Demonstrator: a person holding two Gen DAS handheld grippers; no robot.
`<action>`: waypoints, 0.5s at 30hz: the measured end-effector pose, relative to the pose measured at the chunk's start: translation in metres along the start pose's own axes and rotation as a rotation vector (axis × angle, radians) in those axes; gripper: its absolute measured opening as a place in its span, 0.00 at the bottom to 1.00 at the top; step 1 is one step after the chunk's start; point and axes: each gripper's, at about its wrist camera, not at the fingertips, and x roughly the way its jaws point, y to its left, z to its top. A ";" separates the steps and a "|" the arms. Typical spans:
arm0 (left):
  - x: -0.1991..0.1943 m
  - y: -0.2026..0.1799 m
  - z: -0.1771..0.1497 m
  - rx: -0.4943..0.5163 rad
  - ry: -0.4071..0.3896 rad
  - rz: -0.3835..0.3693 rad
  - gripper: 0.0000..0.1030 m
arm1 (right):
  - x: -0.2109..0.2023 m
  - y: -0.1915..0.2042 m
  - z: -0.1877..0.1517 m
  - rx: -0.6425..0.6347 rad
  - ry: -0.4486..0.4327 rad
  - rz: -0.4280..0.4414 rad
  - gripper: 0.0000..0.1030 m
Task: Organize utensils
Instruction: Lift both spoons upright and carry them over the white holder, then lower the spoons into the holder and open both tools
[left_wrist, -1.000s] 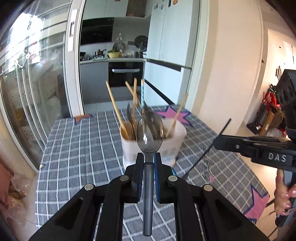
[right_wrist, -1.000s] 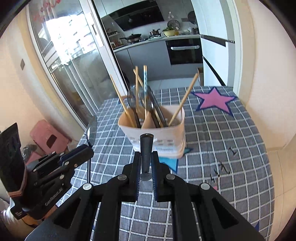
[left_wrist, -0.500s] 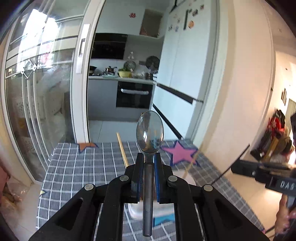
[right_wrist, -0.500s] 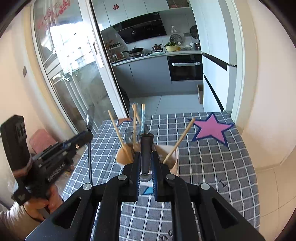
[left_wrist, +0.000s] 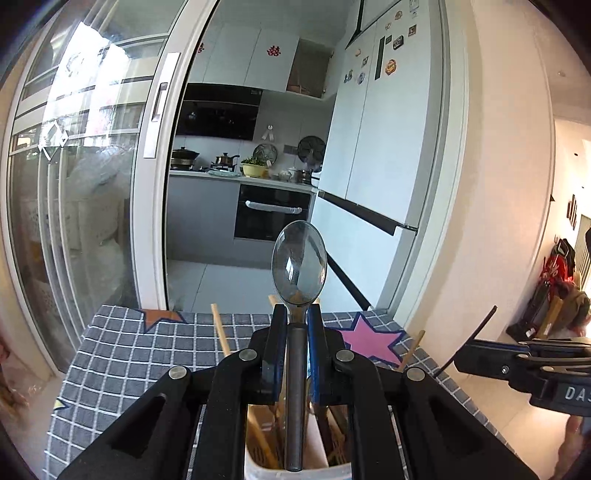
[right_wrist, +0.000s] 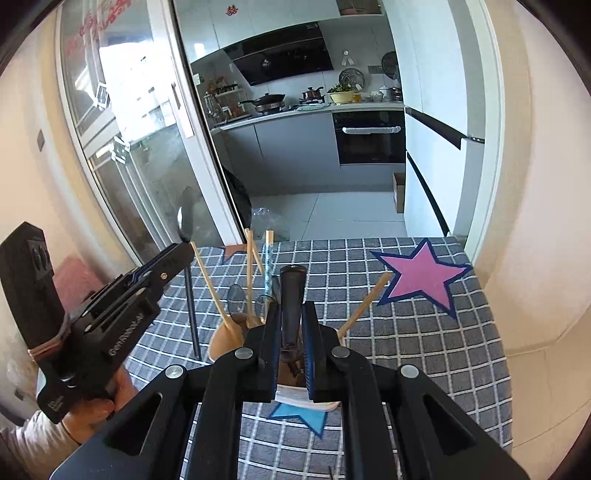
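Observation:
My left gripper (left_wrist: 297, 317) is shut on a metal spoon (left_wrist: 299, 264), bowl up and handle hanging straight down over the white utensil holder (left_wrist: 258, 467). The right wrist view shows that left gripper (right_wrist: 181, 254) from the side, with the spoon (right_wrist: 184, 225) just left of the holder (right_wrist: 221, 343). My right gripper (right_wrist: 291, 314) is shut on a black-handled utensil (right_wrist: 291, 291), its handle pointing up above the holder; its lower end is hidden. Wooden chopsticks (right_wrist: 210, 284) and spoons stand in the holder. The right gripper (left_wrist: 517, 363) also shows at the right edge.
The holder stands on a table with a grey checked cloth (right_wrist: 406, 350) bearing a pink star (right_wrist: 424, 273). A person's hand (right_wrist: 92, 410) holds the left gripper. Beyond the table's far edge are a glass sliding door (left_wrist: 74, 221), a kitchen and a white fridge (left_wrist: 380, 155).
Both grippers have risen and moved in over the holder, which has slid toward the bottom of both views. The left view has tilted up. Both grips are unchanged.

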 end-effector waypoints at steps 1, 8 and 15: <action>0.003 -0.001 -0.002 -0.003 -0.007 0.000 0.41 | 0.001 0.001 0.000 -0.009 0.004 -0.007 0.12; 0.022 -0.003 -0.016 -0.009 -0.035 0.006 0.41 | 0.009 -0.005 0.000 -0.040 0.044 -0.043 0.12; 0.033 -0.001 -0.036 0.012 -0.022 0.036 0.41 | 0.024 -0.006 0.000 -0.078 0.100 -0.080 0.12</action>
